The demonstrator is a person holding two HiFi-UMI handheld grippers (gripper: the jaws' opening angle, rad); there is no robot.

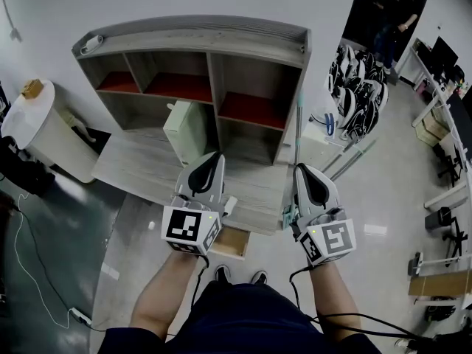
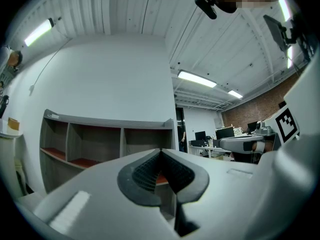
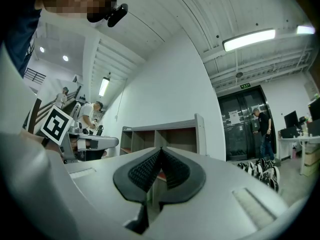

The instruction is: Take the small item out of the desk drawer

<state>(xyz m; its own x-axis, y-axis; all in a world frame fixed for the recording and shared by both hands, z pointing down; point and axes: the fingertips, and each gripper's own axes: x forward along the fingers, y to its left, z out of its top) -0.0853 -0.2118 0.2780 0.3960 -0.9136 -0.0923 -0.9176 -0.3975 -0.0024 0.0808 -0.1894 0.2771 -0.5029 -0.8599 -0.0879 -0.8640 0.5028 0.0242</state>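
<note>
Grey counter (image 1: 140, 169), drawer (image 1: 230, 243) partly out at its front. Above that front, left gripper (image 1: 212, 158) and right gripper (image 1: 305, 172): fingers closed together, holding nothing.

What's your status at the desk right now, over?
Left gripper shut, empty. Right gripper shut, empty. Drawer stands partly open under the desk; small item not visible. Nothing blocking.
</note>
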